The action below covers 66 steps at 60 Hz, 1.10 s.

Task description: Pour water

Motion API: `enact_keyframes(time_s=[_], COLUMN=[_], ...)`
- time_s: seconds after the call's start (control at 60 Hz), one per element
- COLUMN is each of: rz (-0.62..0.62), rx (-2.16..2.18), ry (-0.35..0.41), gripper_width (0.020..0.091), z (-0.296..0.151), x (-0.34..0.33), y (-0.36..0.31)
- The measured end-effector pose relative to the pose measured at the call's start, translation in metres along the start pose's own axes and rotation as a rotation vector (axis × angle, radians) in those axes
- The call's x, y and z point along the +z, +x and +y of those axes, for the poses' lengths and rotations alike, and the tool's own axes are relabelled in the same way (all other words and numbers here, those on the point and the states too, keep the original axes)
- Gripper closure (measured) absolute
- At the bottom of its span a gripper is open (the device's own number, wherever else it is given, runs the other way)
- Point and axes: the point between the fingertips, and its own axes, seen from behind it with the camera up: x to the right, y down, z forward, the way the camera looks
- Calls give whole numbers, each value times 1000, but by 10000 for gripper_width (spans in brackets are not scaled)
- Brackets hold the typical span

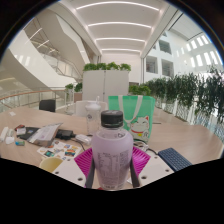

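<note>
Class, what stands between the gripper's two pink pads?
In the gripper view, a clear plastic bottle with a dark cap stands upright between the gripper pads, which press against its sides.

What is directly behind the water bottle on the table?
Behind the bottle, which stands between the gripper's pink pads, a green bag and a white cup stand on the wooden table. The bottle covers the bag's lower part.

Bottle: a clear plastic water bottle (112,150) with a dark cap stands upright between the gripper (112,160) fingers.
Fingers: pink pads (84,159) sit close at both sides of the bottle; contact cannot be told.
Table: light wooden table (175,132) carrying papers and small items (45,135) to one side.
Beyond: a green bag (135,110), a white cup (93,105), potted plants (190,95).
</note>
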Motion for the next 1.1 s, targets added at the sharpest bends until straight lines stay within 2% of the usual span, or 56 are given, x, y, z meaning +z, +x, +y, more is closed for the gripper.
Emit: enact_keyframes(time_s=[0.083,0.1,0.15,0.217,0.3,0.333,0.533,0.6,0.65,0.683,0.75,0.8,1.1], rz=[-56,-68,-94,-133,-155,-156,-162,-156,-146,-132,-122,-110,49], rx=[45,57,50,40,-7,-16,23,25,31,42,76,96,115], ry=[-35,-27,-42,-53,-117,-84,-85,-98,-147,-180,-182,-189,-196], gripper_width=[572,571,570,572,571,571,561,532,507,464,335,272,275], z=[21,45,39,55,83,77,81,82,90,95,90,86,47], x=[-1,9,-1,2,1,0,-2,-5,-9,-13,-26,-38,-167], y=[0,-7,-8,-16,-21,-23,-19,-18,-17,-14,-14,-16,-51])
